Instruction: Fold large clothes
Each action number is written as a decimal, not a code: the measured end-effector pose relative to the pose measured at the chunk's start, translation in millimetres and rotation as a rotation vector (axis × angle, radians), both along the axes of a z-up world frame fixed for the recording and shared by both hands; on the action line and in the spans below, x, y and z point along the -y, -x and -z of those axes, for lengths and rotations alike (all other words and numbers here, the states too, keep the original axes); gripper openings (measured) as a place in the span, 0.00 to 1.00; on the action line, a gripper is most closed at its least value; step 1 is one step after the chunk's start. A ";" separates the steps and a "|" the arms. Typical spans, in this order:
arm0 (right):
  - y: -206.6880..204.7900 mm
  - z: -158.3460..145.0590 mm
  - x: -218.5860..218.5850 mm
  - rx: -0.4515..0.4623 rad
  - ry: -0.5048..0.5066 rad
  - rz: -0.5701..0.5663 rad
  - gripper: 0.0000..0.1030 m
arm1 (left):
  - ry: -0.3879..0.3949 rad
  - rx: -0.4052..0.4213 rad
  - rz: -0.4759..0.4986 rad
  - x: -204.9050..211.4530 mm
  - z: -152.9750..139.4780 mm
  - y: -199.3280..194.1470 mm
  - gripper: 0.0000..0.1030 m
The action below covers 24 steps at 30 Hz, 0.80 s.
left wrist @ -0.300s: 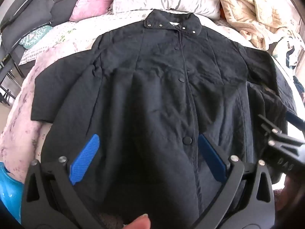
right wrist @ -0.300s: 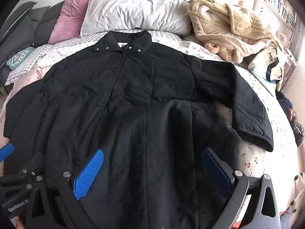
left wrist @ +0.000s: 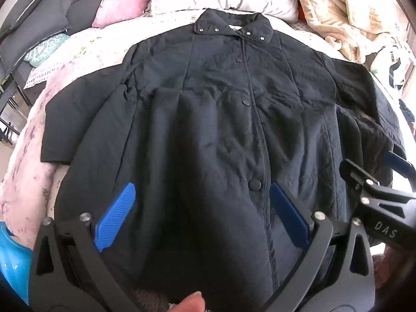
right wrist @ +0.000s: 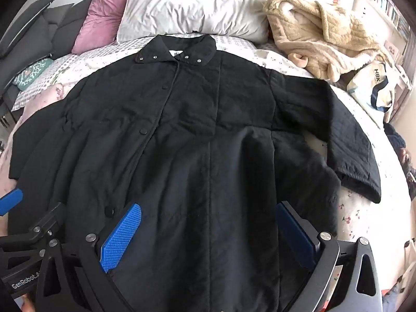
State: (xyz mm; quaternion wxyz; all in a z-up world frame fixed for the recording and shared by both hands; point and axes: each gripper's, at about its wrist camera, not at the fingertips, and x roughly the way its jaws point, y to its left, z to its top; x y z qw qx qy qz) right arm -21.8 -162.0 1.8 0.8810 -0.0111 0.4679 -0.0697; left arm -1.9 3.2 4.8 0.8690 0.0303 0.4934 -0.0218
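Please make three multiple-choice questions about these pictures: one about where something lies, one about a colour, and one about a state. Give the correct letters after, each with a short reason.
1. Where does the pink pillow lie, relative to the white pillow?
A. To its left, at the head of the bed
B. On top of the black coat
C. Under the beige robe

2. What colour are the pads on the fingers of the right gripper?
A. Red
B. Blue
C. Green

3. In what state is the black coat?
A. Rolled into a bundle
B. Hanging upright
C. Spread flat, front closed, sleeves out to the sides

Answers:
1. A: in the right wrist view the pink pillow is left of the white one, beyond the collar.
2. B: both pads are plainly blue.
3. C: the coat lies open over the bed, with the left gripper also open above its hem.
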 end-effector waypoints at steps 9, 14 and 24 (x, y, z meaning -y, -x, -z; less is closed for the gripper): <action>0.5 -8.2 22.0 0.012 -0.028 0.018 1.00 | -0.004 0.010 -0.019 -3.8 4.0 2.6 1.00; 1.7 -7.6 24.0 0.012 -0.041 0.018 1.00 | -0.002 0.009 -0.020 -5.6 5.8 0.8 1.00; 3.2 -10.1 24.1 0.031 -0.005 0.031 1.00 | -0.005 0.011 -0.021 -2.5 5.0 3.2 1.00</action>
